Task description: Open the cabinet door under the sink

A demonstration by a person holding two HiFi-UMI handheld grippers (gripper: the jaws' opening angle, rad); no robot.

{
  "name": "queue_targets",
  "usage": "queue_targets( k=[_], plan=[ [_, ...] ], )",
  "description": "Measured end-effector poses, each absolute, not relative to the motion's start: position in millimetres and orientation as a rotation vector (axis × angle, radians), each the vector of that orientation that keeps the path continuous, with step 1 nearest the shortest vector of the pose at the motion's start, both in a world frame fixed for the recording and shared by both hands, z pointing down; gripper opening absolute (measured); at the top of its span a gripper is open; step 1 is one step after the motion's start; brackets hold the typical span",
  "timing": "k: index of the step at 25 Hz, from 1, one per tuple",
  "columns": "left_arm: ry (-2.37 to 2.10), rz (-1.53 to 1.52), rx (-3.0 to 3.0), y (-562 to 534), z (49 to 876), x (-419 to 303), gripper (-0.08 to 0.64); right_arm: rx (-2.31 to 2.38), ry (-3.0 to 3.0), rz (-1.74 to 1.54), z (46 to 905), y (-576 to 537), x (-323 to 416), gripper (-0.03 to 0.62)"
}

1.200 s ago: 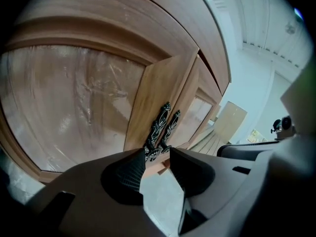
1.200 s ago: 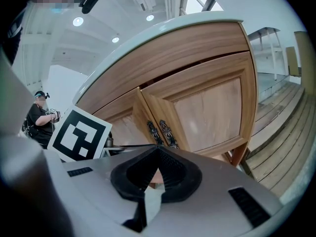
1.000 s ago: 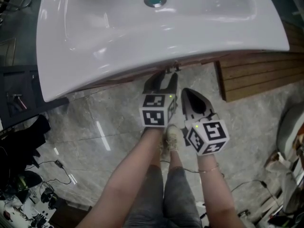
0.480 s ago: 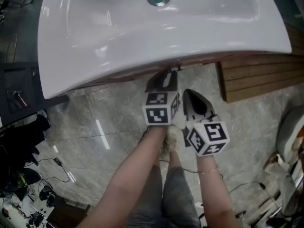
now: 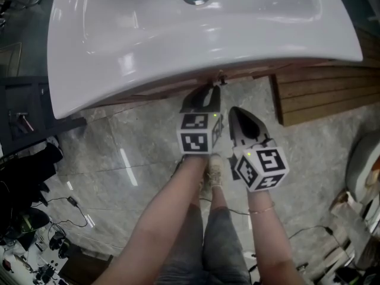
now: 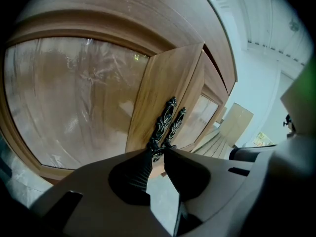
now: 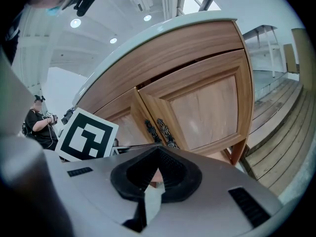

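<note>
Under the sink (image 5: 178,46), left gripper (image 6: 159,152), jaws just closing, pinched the left handle (image 6: 165,117) of the cabinet door (image 6: 168,78); right gripper (image 7: 157,152) idle, jaws together, empty; grasp step, outward pull judged next.

Grey trousers (image 5: 209,242), pale lace-up shoe (image 5: 214,171)

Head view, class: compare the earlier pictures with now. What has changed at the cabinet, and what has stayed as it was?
The left gripper has just been closing its fingers, spread wide earlier, onto the lower end of a door handle, which now sits pinched between them. Both hands kept their places. The right gripper stays shut and empty, and the sink is unchanged.
</note>
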State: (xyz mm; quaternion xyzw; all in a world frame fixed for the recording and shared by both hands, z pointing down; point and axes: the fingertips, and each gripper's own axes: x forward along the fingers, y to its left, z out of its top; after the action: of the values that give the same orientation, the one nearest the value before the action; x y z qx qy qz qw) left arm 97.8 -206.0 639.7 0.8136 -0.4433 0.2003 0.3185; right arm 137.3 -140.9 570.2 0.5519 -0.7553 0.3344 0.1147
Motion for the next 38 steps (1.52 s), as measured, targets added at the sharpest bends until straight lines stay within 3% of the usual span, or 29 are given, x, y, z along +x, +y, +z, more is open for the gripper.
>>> queue_targets(
  k=[22, 24, 28, 38],
  plan=[
    [-1.068, 0.564, 2.208, -180, 637, 98, 0.083, 1.497, -2.33, 0.88, 557, -152, 128, -0.005],
    [-1.061, 0.575, 2.208, -177, 635, 97, 0.083, 1.455, -2.336, 0.883, 561, -155, 123, 0.008],
    [-1.044, 0.58, 2.217, -168, 635, 97, 0.084, 1.37, -2.356, 0.874, 569, -159, 113, 0.104],
    [-0.997, 0.582, 2.262, -165, 634, 92, 0.084, 1.08, -2.461, 0.598, 571, -181, 90, 0.144]
  ],
)
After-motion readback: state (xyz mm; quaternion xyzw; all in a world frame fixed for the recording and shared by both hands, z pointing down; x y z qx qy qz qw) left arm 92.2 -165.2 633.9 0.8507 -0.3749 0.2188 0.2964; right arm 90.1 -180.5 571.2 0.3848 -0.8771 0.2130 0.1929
